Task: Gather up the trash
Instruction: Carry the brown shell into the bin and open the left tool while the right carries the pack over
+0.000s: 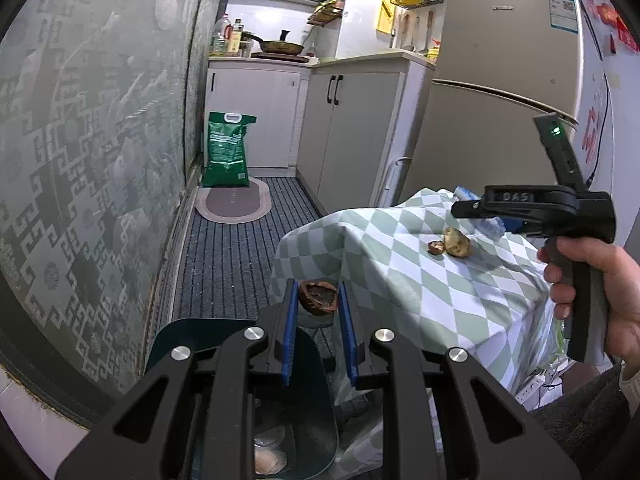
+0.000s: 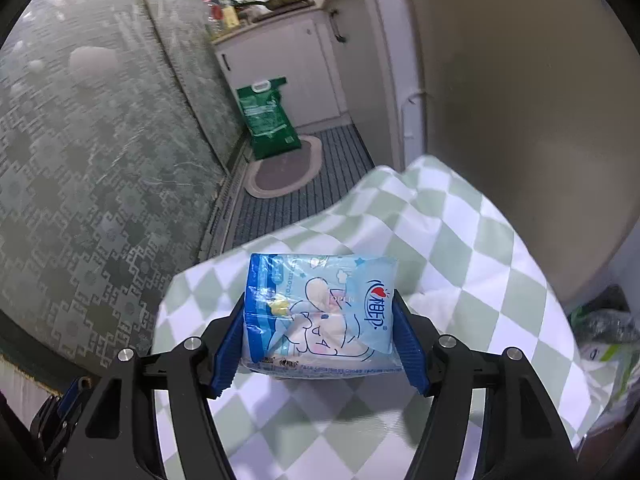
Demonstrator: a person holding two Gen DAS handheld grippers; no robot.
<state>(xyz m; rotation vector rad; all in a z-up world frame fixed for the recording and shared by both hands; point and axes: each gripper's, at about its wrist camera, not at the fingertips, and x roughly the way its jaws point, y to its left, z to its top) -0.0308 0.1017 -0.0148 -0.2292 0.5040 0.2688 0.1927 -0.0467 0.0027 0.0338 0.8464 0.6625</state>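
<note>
My left gripper (image 1: 319, 300) is shut on a brown fruit shell (image 1: 318, 295), held off the table's left edge above a dark blue bin (image 1: 320, 432) that holds pale scraps. Two more brown shell pieces (image 1: 452, 242) lie on the green-and-white checked tablecloth (image 1: 400, 264). My right gripper (image 2: 320, 320) is shut on a blue tissue pack (image 2: 320, 312), held just above the cloth (image 2: 460, 248). The right gripper's body (image 1: 552, 208) and the hand holding it show in the left wrist view, over the table's far right.
A patterned green wall (image 1: 88, 152) runs along the left. A striped floor mat (image 1: 236, 256), an oval rug (image 1: 234, 200) and a green sack (image 1: 228, 150) lie ahead. White cabinets (image 1: 352, 128) and a fridge (image 1: 500, 92) stand behind the table. Bags (image 2: 604, 332) sit at the table's right.
</note>
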